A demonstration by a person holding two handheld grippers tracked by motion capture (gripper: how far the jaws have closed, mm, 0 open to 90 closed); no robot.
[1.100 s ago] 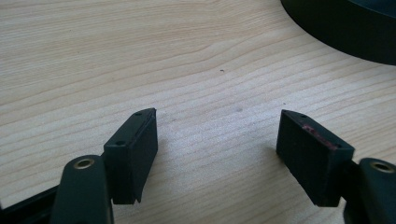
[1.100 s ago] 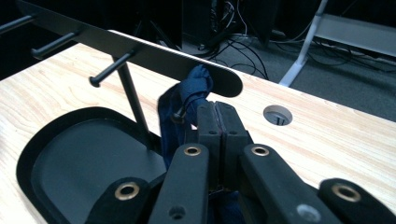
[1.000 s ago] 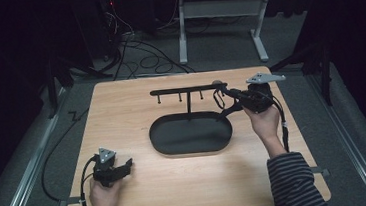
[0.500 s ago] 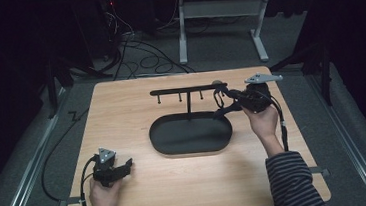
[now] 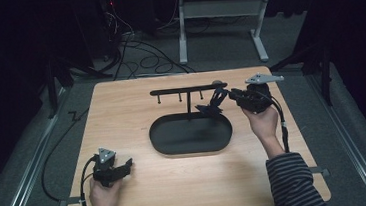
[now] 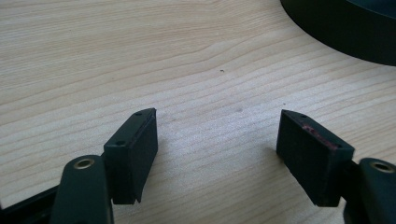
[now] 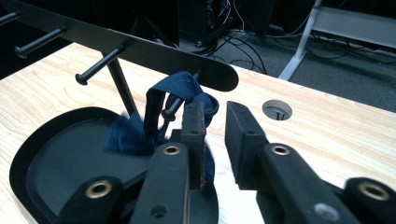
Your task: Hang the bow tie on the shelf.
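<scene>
A black stand has an oval tray as its base and a crossbar with several pegs. A dark blue cloth loop hangs on the rightmost peg and droops toward the tray; from above, the cloth sits at the bar's right end. My right gripper is right beside the cloth, its jaws slightly apart with nothing between them. My left gripper rests open on the wood at the front left, with nothing between its pads.
The wooden tabletop has a round cable hole behind the stand's right end. Past the far edge are floor cables and a white desk frame. Bare wood lies between my left gripper and the tray.
The right hand has barely shifted beside the bar's right end. The left gripper has stayed put.
</scene>
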